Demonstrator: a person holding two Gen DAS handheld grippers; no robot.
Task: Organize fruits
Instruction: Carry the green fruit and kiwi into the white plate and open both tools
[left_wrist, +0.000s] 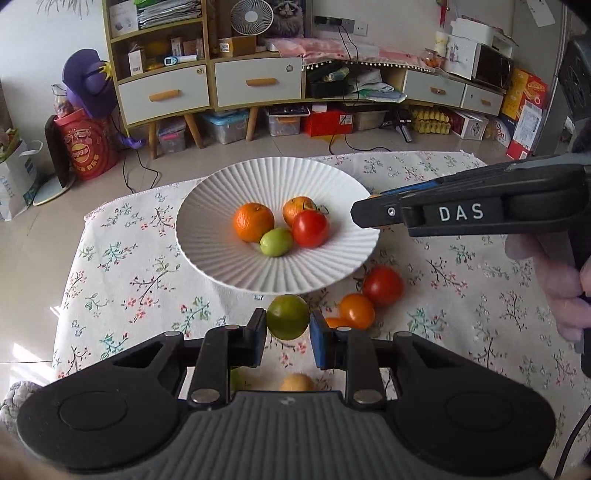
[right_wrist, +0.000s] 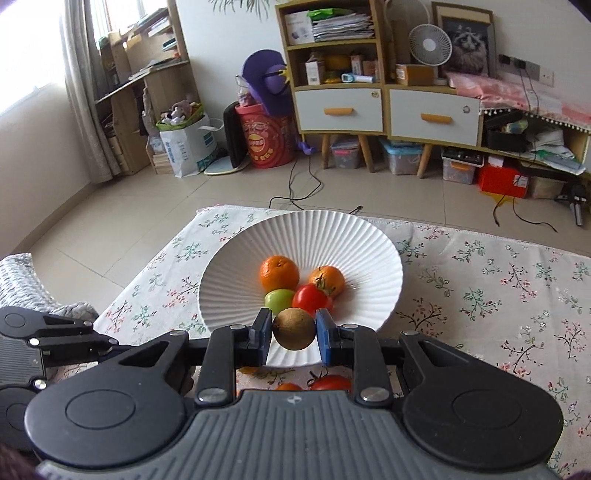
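A white ribbed plate (left_wrist: 221, 266) (right_wrist: 236, 258) on the flowered cloth holds two oranges (left_wrist: 253, 222) (right_wrist: 279, 273), a red tomato (left_wrist: 310, 228) (right_wrist: 311, 298) and a small green fruit (left_wrist: 276, 242) (right_wrist: 277, 300). My left gripper (left_wrist: 287, 325) is shut on a green lime (left_wrist: 287, 316), lifted just short of the plate's near rim. My right gripper (right_wrist: 294, 330) is shut on a brown kiwi (right_wrist: 294, 328) over the near rim; its body (left_wrist: 480, 212) reaches in from the right in the left wrist view.
On the cloth near the plate lie a tomato (left_wrist: 383, 285), a small orange fruit (left_wrist: 357, 311), a yellowish fruit (left_wrist: 297, 382) and a green one (left_wrist: 236, 378) partly hidden under my left gripper. Shelves, drawers and boxes stand beyond the table's far edge (left_wrist: 388, 153).
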